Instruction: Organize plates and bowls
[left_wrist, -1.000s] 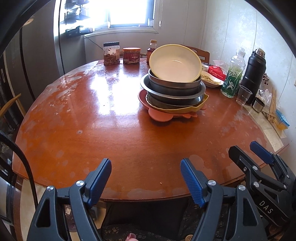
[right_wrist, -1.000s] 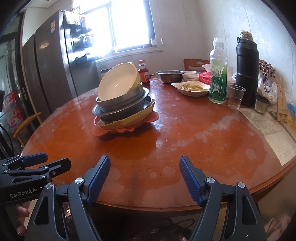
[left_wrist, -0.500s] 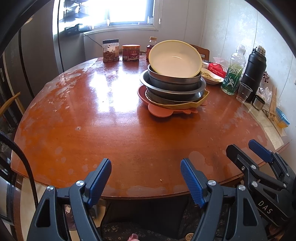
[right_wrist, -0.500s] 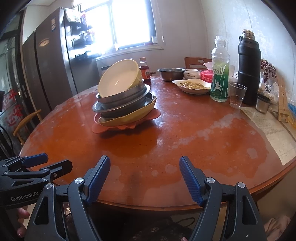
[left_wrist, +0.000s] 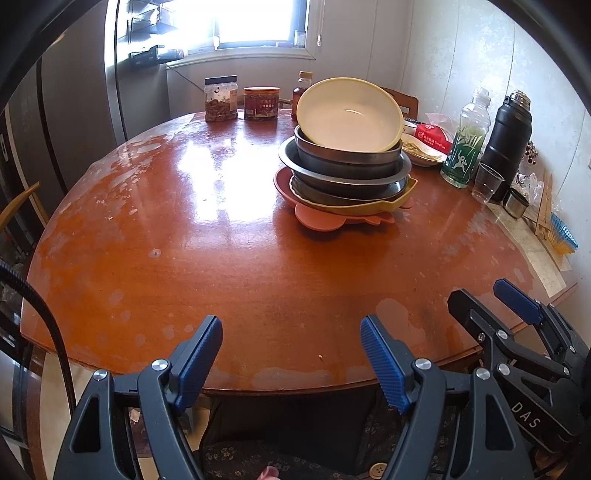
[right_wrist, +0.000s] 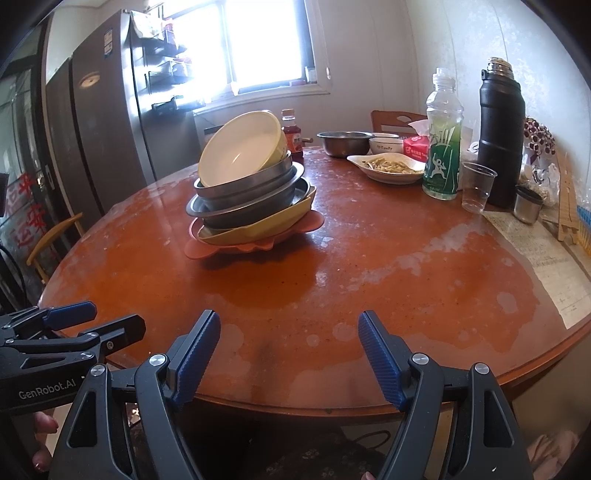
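Note:
A stack of dishes stands on the round wooden table (left_wrist: 229, 236), beyond its middle. A tilted yellow bowl (left_wrist: 349, 114) (right_wrist: 240, 147) lies on top of steel bowls (left_wrist: 347, 162) (right_wrist: 251, 192). Under them are a yellow dish (left_wrist: 369, 207) (right_wrist: 258, 227) and a pink plate (left_wrist: 317, 221) (right_wrist: 207, 249). My left gripper (left_wrist: 291, 326) (right_wrist: 114, 314) hovers open and empty at the table's near edge. Beside it, my right gripper (right_wrist: 288, 320) (left_wrist: 480, 291) is likewise open and empty. Both are far short of the stack.
At the back right are a steel bowl (right_wrist: 343, 142), a small white bowl (right_wrist: 386, 146), a plate of food (right_wrist: 388, 168), a green bottle (right_wrist: 441, 155), a plastic cup (right_wrist: 476, 186) and a black flask (right_wrist: 500, 129). Two jars (left_wrist: 240, 99) stand at the far edge. A fridge (right_wrist: 110, 110) is at left.

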